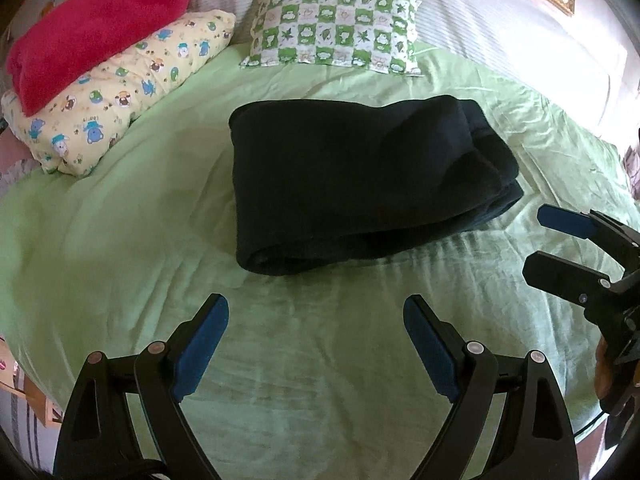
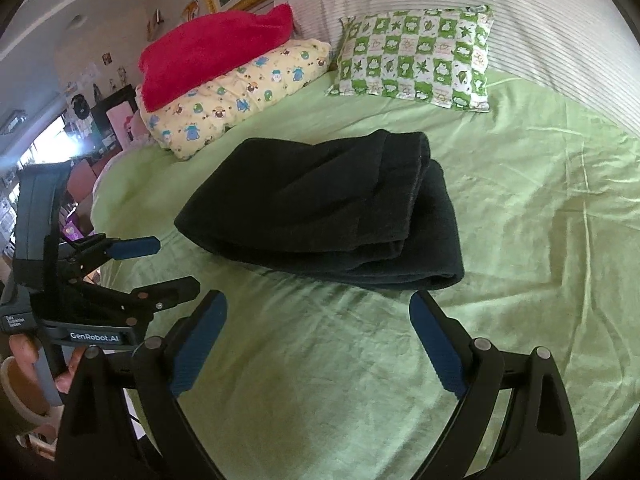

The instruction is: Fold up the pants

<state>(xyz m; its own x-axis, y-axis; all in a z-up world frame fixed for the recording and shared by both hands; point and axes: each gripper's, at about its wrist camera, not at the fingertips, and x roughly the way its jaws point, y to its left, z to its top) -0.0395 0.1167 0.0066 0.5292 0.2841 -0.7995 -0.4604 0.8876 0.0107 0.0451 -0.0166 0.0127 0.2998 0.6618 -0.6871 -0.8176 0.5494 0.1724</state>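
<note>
Green bed (image 1: 120, 216), folded pants (image 1: 360, 184), both grippers spread, empty

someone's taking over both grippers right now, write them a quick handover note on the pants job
Left gripper: open, empty, held above the green sheet, short of the pants.
Right gripper: open, empty, also just short of the pants.
Black pants: folded into a compact stack in the middle of the bed, layered edges on the right side.
Done: the folds look finished; nothing is gripped.
Left: probably only a check, as the upper layer sits slightly offset from the bottom one; square it if wanted.
</note>
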